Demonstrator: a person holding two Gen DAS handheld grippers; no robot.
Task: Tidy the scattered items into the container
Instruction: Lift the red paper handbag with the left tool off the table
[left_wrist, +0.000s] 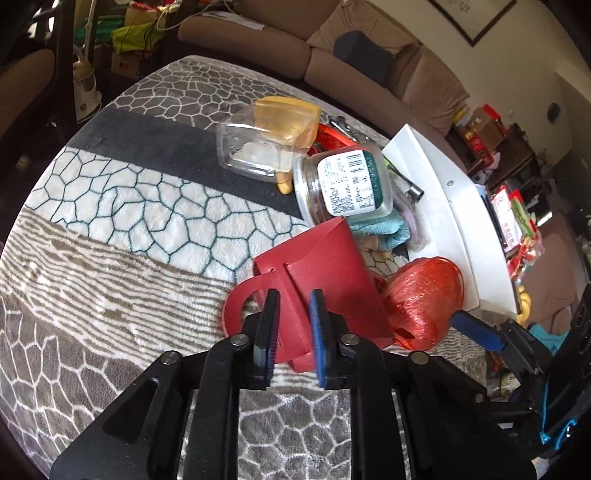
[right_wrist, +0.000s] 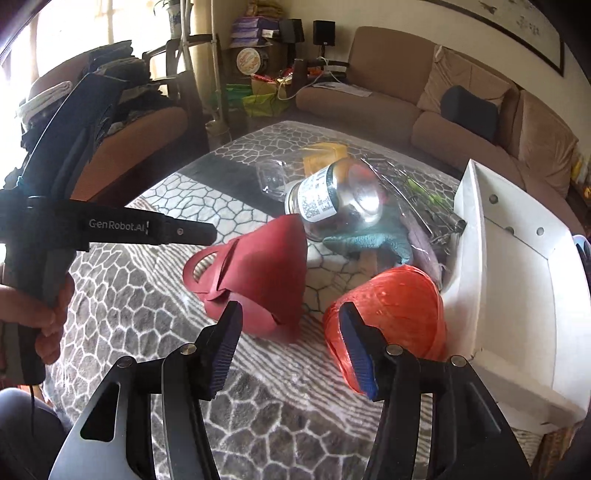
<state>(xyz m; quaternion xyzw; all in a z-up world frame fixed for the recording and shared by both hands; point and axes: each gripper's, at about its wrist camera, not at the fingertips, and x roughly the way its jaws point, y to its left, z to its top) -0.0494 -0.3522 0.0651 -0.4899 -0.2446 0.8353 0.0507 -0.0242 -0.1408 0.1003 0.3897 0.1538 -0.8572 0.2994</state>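
Closest in, the left gripper (left_wrist: 293, 295) has its two blue-padded fingers set narrow on either side of the flap end of a folded dark-red paper gift box with a loop handle (left_wrist: 317, 280). Hard to say from this angle whether the pads are actually pinching the paper or just sitting beside it. The right gripper (right_wrist: 291, 314) is spread wide with nothing between its fingers, hovering low over the grey patterned fleece blanket (left_wrist: 110, 229), with the red box ahead to its left and a shiny orange-red ball of plastic raffia twine (right_wrist: 391, 314) ahead to its right.

The twine ball rests right against the near wall of the white cardboard box (right_wrist: 517, 280), which is the container, open at the top and off to the right.

Further back, a clear glass jar with a white and green label (left_wrist: 343, 188) lies on its side over a teal cloth (left_wrist: 380, 229). Behind that there's a clear plastic clamshell tub (left_wrist: 255, 147) and a yellow block (left_wrist: 291, 114), plus some metal tools (left_wrist: 402, 181) near the white box. A brown sofa (right_wrist: 424, 110) runs along the wall at the back.
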